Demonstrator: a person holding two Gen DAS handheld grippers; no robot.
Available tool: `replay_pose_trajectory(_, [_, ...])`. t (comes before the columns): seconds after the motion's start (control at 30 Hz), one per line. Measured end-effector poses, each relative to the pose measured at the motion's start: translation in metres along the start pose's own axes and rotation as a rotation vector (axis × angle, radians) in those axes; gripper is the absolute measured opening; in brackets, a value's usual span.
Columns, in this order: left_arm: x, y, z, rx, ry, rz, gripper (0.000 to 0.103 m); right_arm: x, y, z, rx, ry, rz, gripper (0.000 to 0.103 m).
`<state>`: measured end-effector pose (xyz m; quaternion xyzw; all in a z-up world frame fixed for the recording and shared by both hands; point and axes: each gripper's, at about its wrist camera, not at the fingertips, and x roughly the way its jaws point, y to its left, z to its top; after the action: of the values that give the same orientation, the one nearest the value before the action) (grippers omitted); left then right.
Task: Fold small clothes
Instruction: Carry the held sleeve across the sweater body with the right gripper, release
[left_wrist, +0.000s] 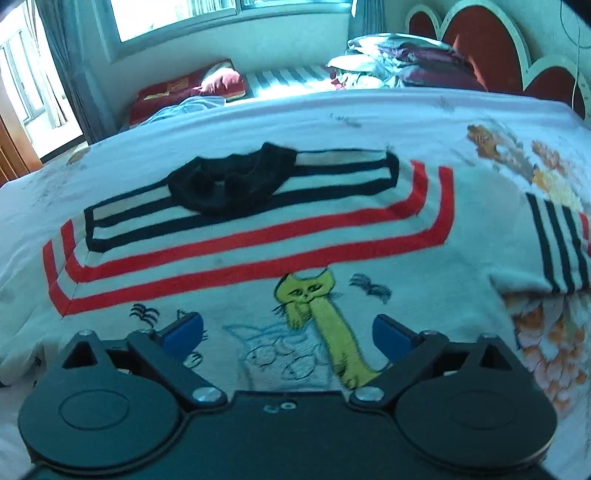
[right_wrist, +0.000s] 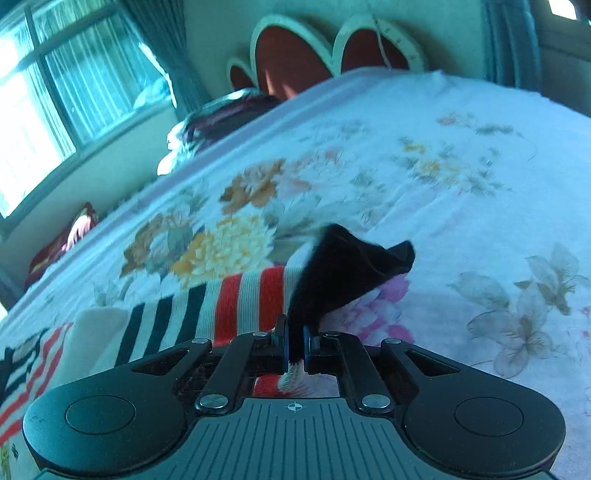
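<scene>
A small white sweater (left_wrist: 258, 258) lies flat on the bed, with a black collar (left_wrist: 229, 181), red and navy stripes and a yellow cat (left_wrist: 317, 306) on the chest. My left gripper (left_wrist: 288, 332) hovers over the lower chest, its blue pads (left_wrist: 184, 330) wide apart with nothing between them. One striped sleeve (left_wrist: 554, 243) lies at the right. In the right wrist view that sleeve (right_wrist: 221, 310) stretches left, and my right gripper (right_wrist: 294, 349) is shut on its black cuff (right_wrist: 343, 273), which bunches up above the pads.
The sweater rests on a floral bedsheet (right_wrist: 443, 166). A red scalloped headboard (left_wrist: 480, 40) and stacked pillows (left_wrist: 399, 62) stand at the far end. A red cushion (left_wrist: 221, 81) lies below the window (left_wrist: 177, 14).
</scene>
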<state>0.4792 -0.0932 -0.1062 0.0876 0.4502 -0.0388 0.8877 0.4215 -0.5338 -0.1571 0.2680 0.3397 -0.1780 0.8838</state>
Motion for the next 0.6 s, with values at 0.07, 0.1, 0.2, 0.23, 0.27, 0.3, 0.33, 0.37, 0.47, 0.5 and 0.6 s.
replay_pose_trajectory(0.07, [0.002,0.018,-0.005,-0.025,-0.01,-0.015,0.094,0.0,0.01,0.008,-0.012,-0.005,-0.01,0.006])
replay_pose_trajectory(0.1, [0.003,0.028,-0.006,-0.048,-0.015,-0.025,0.094,-0.006,0.022,0.01,-0.056,-0.022,-0.001,0.006])
replay_pose_trajectory(0.2, [0.005,0.056,-0.007,-0.101,-0.037,-0.041,0.094,-0.022,0.08,0.004,-0.205,-0.049,0.104,0.006])
replay_pose_trajectory(0.23, [0.005,0.064,-0.007,-0.112,-0.039,-0.044,0.093,-0.026,0.102,-0.003,-0.253,-0.047,0.146,0.006])
replay_pose_trajectory(0.27, [0.005,0.073,-0.006,-0.124,-0.046,-0.045,0.093,-0.029,0.122,-0.011,-0.289,-0.04,0.187,0.006])
replay_pose_trajectory(0.3, [0.004,0.081,-0.006,-0.137,-0.056,-0.046,0.093,-0.031,0.147,-0.021,-0.327,-0.028,0.233,0.006])
replay_pose_trajectory(0.33, [0.003,0.09,-0.007,-0.15,-0.064,-0.047,0.093,-0.032,0.175,-0.034,-0.367,-0.011,0.281,0.006])
replay_pose_trajectory(0.37, [0.002,0.1,-0.007,-0.162,-0.068,-0.047,0.093,-0.033,0.196,-0.045,-0.398,0.003,0.318,0.006])
replay_pose_trajectory(0.47, [-0.002,0.129,-0.014,-0.198,-0.073,-0.052,0.094,-0.034,0.267,-0.089,-0.512,0.044,0.414,0.006])
replay_pose_trajectory(0.5, [-0.003,0.139,-0.017,-0.212,-0.072,-0.055,0.093,-0.034,0.289,-0.105,-0.544,0.061,0.446,0.006])
replay_pose_trajectory(0.6, [-0.007,0.167,-0.029,-0.254,-0.073,-0.065,0.092,-0.032,0.337,-0.147,-0.616,0.115,0.506,0.006])
